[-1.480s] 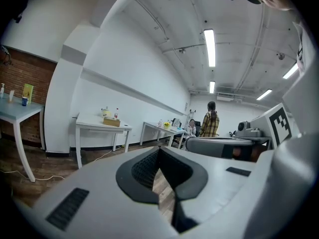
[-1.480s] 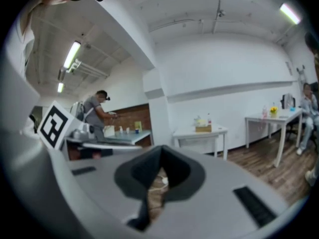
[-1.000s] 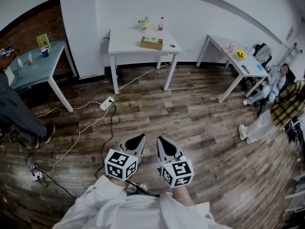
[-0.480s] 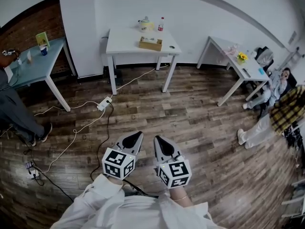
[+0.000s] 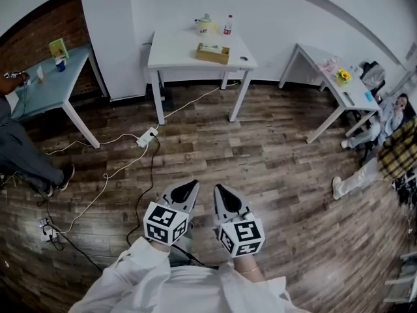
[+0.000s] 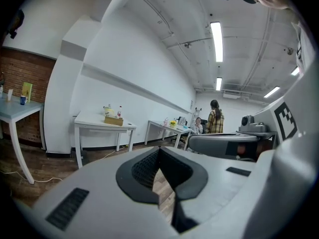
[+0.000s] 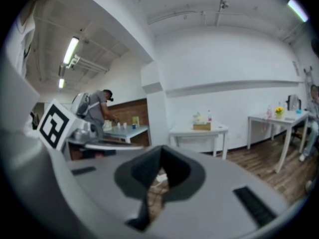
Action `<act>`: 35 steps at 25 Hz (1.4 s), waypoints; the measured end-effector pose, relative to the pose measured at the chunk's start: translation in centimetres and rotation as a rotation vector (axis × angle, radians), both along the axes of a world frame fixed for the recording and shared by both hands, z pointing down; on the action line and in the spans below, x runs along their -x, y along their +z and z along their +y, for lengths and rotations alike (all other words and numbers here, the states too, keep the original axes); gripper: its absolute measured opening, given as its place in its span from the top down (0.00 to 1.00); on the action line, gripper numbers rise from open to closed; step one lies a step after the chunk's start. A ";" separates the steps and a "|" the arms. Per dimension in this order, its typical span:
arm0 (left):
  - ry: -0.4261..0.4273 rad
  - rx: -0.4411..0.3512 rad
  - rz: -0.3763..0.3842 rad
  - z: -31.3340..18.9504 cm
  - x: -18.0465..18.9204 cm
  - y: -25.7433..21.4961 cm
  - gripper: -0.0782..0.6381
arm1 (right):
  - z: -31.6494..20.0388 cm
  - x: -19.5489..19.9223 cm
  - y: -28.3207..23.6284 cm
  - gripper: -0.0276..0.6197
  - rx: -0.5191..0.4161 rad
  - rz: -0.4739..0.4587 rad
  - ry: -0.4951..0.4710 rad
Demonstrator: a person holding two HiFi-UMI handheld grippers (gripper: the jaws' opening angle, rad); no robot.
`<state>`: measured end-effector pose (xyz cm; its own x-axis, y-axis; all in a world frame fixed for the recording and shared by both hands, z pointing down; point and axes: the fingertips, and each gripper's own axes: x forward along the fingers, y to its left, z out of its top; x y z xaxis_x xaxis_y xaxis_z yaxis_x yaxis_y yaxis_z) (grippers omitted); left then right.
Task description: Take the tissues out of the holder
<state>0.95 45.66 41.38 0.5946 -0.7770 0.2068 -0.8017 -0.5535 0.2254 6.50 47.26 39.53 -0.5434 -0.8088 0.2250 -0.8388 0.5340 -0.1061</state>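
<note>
The tissue holder (image 5: pixel 213 53) is a low wooden box with tissue showing at its top. It stands on a white table (image 5: pixel 176 56) against the far wall, well away across the wooden floor. It also shows small in the left gripper view as the holder (image 6: pixel 113 121) and in the right gripper view as the holder (image 7: pixel 202 127). My left gripper (image 5: pixel 191 186) and right gripper (image 5: pixel 218 190) are held side by side over the floor, pointing roughly towards that table. Both are shut with nothing between the jaws.
A teapot-like pot (image 5: pixel 204 25) and a bottle (image 5: pixel 228 24) stand behind the holder. A power strip (image 5: pixel 147 137) and cables lie on the floor ahead. A person (image 5: pixel 19 150) stands by a blue-grey table (image 5: pixel 32 100) at left. Another white table (image 5: pixel 329 77) and seated people (image 5: pixel 391 145) are at right.
The whole view has shifted along the floor, and the white table now sits a little further right and higher in the head view. Both grippers stay shut, side by side.
</note>
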 end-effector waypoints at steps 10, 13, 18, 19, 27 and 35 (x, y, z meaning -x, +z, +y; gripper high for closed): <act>0.015 -0.062 0.011 -14.4 3.1 -1.7 0.86 | -13.7 3.1 -1.4 0.94 -0.063 -0.015 0.025; 0.039 -0.072 0.017 -18.7 4.0 -2.5 0.86 | -18.2 4.2 -2.2 0.94 -0.087 -0.032 0.042; 0.104 -0.053 0.074 -24.1 4.9 -2.9 0.86 | -23.4 5.2 -2.7 0.94 -0.099 -0.067 0.070; 0.114 -0.048 0.076 -24.7 5.0 -2.7 0.86 | -24.1 5.3 -2.6 0.94 -0.095 -0.075 0.078; 0.114 0.005 0.049 -29.2 5.4 -0.7 0.86 | -28.6 4.8 -1.1 0.94 -0.056 -0.031 0.109; 0.061 0.031 0.085 -36.8 5.6 0.6 0.86 | -36.5 5.1 -0.7 0.94 -0.059 -0.027 0.039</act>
